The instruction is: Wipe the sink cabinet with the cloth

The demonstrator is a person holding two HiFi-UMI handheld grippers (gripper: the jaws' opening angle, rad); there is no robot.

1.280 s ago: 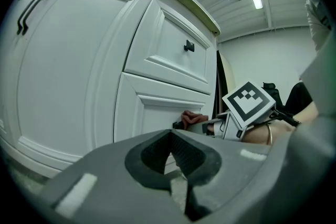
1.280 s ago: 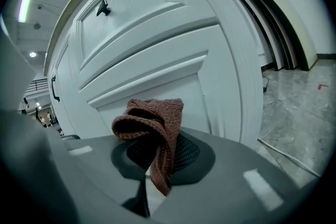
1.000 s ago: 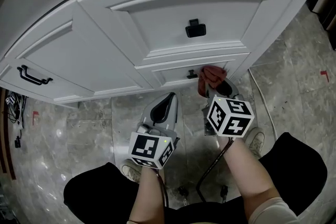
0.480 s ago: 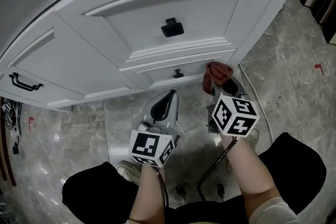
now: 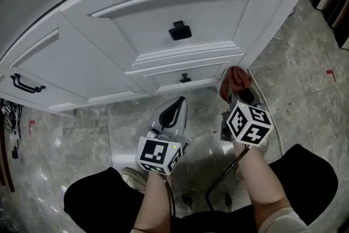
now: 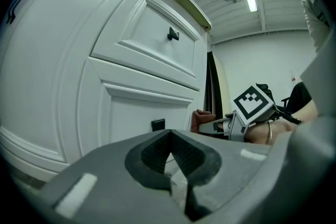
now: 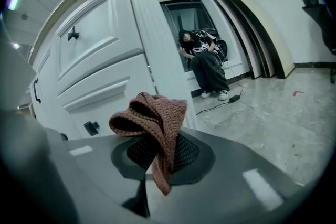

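Observation:
The white sink cabinet (image 5: 163, 19) fills the upper half of the head view, with black handles (image 5: 180, 30) on its panels. A reddish-brown knitted cloth (image 5: 235, 79) is bunched in my right gripper (image 5: 236, 93), which is shut on it. The cloth sits at the cabinet's lower right corner, next to the bottom drawer; I cannot tell whether it touches. In the right gripper view the cloth (image 7: 152, 123) hangs folded over the jaws. My left gripper (image 5: 175, 105) is shut and empty, low over the floor in front of the bottom drawer, left of the right one.
A grey marble floor (image 5: 305, 90) lies below the cabinet, with a thin cable (image 5: 274, 112) running past my right arm. A person (image 7: 206, 63) sits on the floor far behind the cabinet's corner, and dark boards (image 7: 252, 23) lean on the wall there.
My right gripper has carried the cloth to the right along the bottom drawer, as far as the cabinet's corner. The left gripper has stayed about where it was.

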